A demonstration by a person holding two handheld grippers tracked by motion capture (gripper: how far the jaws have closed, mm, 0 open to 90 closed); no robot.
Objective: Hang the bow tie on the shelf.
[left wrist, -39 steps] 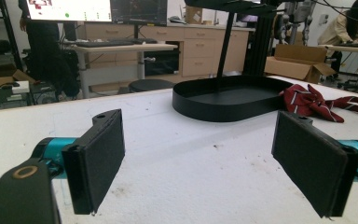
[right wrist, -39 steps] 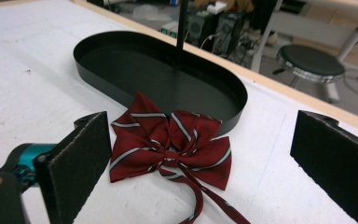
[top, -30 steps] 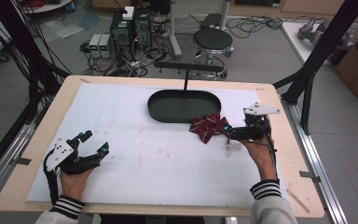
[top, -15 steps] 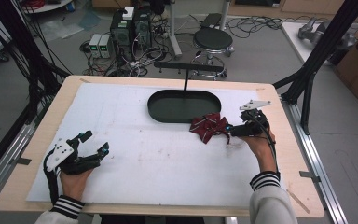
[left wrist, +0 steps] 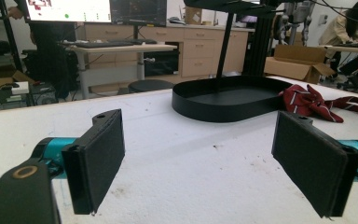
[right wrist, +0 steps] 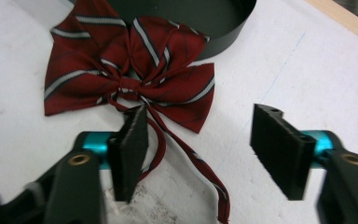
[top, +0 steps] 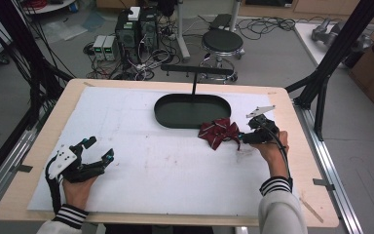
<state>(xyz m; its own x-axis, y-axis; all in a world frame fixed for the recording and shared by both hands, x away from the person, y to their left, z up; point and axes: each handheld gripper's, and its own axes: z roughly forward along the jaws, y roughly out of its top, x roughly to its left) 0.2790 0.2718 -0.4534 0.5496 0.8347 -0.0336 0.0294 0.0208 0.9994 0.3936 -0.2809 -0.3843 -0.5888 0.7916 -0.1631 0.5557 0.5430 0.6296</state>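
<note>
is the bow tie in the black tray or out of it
Out. The bow tie lies on the white table cover, against the tray's outer wall.

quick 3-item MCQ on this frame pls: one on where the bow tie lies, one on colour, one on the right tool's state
1. Where does the bow tie lie?
A. inside the black tray
B. on the white mat beside the black tray
C. on the stool

2. What colour are the bow tie's stripes?
A. yellow
B. green
C. pale grey-white

3. How does the right tool stand?
A. jaws apart, thin tie straps between them, pads not pressing
B. shut tight on the tray's rim
C. lifted, carrying the bow tie

Answers: 1 B, the high view shows it on the mat just outside the tray's wall. 2 C, the right gripper view shows pale stripes on dark red. 3 A, its jaws have just been closing, but a gap remains around the straps.
</note>
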